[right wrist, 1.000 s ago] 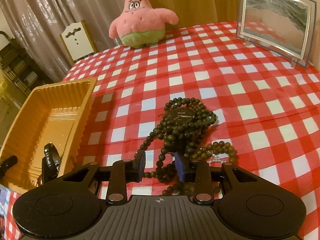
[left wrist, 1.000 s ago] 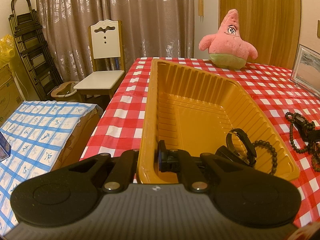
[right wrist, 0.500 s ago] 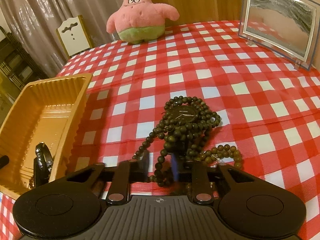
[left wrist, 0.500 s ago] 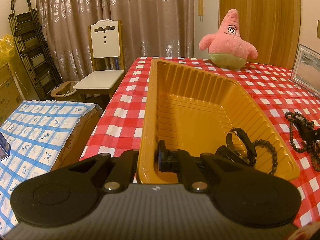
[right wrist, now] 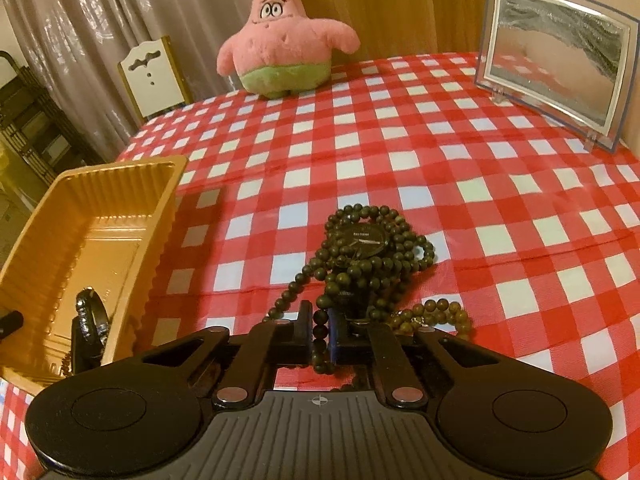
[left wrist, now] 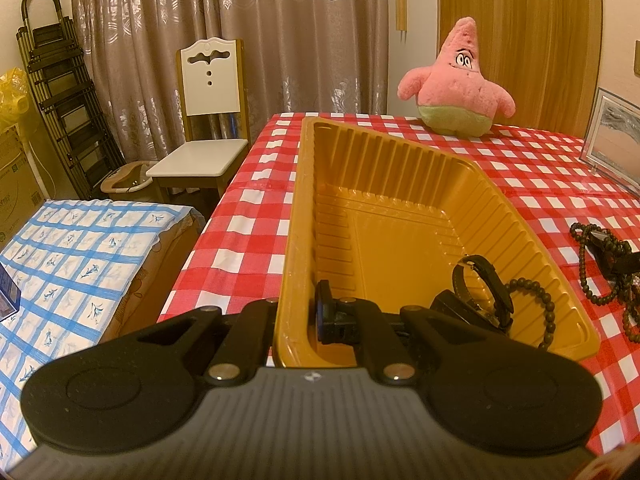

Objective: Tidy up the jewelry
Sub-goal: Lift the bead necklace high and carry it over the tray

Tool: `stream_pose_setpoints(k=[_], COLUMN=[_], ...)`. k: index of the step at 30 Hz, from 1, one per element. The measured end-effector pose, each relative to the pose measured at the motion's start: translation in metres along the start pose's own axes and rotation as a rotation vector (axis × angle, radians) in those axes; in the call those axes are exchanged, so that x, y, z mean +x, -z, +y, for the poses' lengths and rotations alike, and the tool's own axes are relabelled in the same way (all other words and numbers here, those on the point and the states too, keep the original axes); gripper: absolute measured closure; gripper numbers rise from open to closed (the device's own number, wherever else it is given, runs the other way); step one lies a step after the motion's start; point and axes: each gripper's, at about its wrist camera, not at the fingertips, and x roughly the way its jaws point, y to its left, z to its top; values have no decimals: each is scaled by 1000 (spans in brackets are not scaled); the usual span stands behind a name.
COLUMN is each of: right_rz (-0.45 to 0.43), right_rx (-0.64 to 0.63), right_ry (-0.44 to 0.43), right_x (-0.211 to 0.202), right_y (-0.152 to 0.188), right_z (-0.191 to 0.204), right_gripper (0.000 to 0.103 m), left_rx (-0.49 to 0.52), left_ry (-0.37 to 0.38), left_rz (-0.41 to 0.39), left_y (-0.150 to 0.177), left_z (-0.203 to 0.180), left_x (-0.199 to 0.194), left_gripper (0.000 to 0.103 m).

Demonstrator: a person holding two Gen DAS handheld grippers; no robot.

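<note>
At the bottom centre of the right wrist view, our right gripper (right wrist: 320, 334) has just been closing, and its jaws now stand narrow with a strand of the dark bead necklace (right wrist: 362, 264) pinched between the pads. The rest of that necklace lies heaped straight ahead of the gripper, running up the frame toward its middle, on the red-checked bench (right wrist: 440, 152). A black watch (right wrist: 366, 238) sits on top of the heap at its far end, tangled among the beads, and a lighter brown bead strand (right wrist: 436, 314) lies just right of the gripper, touching the pile.

In the left wrist view, our left gripper (left wrist: 298, 316) is clamped on the near left wall of the yellow tray (left wrist: 400, 168), one finger inside and one outside. The tray's long axis runs away from that gripper toward the upper middle of the frame. In its near right corner a second watch (left wrist: 482, 288) and a bead bracelet (left wrist: 538, 306) already rest.

The move to come turns on one relation: the tray sits at the left edge of the right wrist view, well apart from the heap, so we judge the held strand must travel left and over the tray's long side wall. The right hand is clearly the nearer one to the beads. Since the watch is caught in the loops, we expect it may drag along.
</note>
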Motion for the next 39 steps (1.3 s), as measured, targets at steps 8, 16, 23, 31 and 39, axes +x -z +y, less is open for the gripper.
stream_pose_setpoints(k=[8, 16, 23, 31, 39], right_rz=[-61, -194, -283, -400, -477], right_rx=[29, 49, -21, -97, -191], right_ry=[-30, -57, -89, -171, -243], right_x=[-24, -73, -109, -154, -201], right_y=[-13, -62, -109, -154, -187], right_z=[-10, -29, -24, -2, 27], right_gripper=[96, 96, 96, 96, 96], left_rx=[1, 1, 4, 12, 15], left_ry=[1, 0, 1, 3, 4], left_rz=[0, -1, -2, -8, -11], left_y=[1, 1, 1, 0, 0], left_z=[0, 0, 0, -3, -4], left_x=[-1, -1, 0, -1, -3], left_gripper=[98, 98, 98, 99, 99])
